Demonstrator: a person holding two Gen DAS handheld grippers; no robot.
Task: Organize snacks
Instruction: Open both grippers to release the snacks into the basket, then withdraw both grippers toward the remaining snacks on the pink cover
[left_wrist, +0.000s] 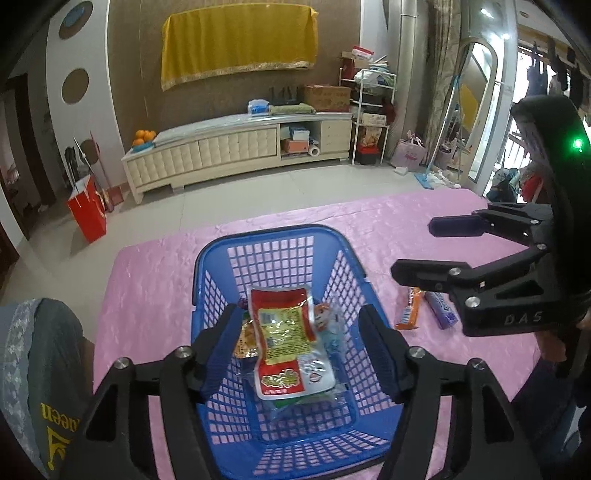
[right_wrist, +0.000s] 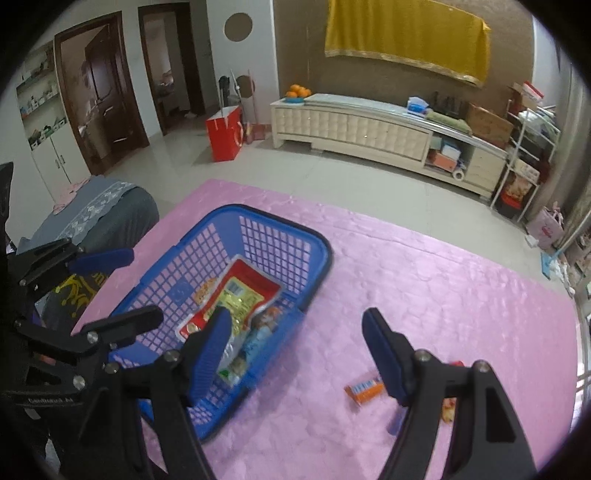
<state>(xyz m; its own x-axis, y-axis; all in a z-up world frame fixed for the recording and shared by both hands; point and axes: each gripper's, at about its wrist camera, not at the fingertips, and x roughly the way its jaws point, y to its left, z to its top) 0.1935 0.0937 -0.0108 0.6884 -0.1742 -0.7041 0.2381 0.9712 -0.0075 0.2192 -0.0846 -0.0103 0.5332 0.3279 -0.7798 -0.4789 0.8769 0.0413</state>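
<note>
Both claws gaping wide, nothing held in either. Left claw (left_wrist: 295, 350) hanging right over the blue basket (left_wrist: 207, 258), which sits near the left edge of the pink table (left_wrist: 155, 280). Already a few snacks in there — a red and yellow packet (left_wrist: 284, 339) lying on top of some smaller pouches. Right claw (right_wrist: 295, 354) hovering over bare tablecloth just beside the basket's right wall, with an orange bar (left_wrist: 410, 308) and a purple tube (left_wrist: 441, 310) waiting on the cloth toward the right edge. From the right wrist view, something red and yellow tucked behind the right finger too, mostly hidden, can't tell what.

Probably most of the way done, just the loose ones left.

Things likely to go sideways:
- Orange bar and purple tube lying almost touching — easy to pinch both, or nudge one away while closing on the other.
- Flat wrappers on soft cloth: fingers could snag the cloth or skate over the bar.
- Left claw parked over the basket — in the way of a drop, bump risk between the two.
- Light basket near the left edge, a knock on its wall could shove it off.
</note>
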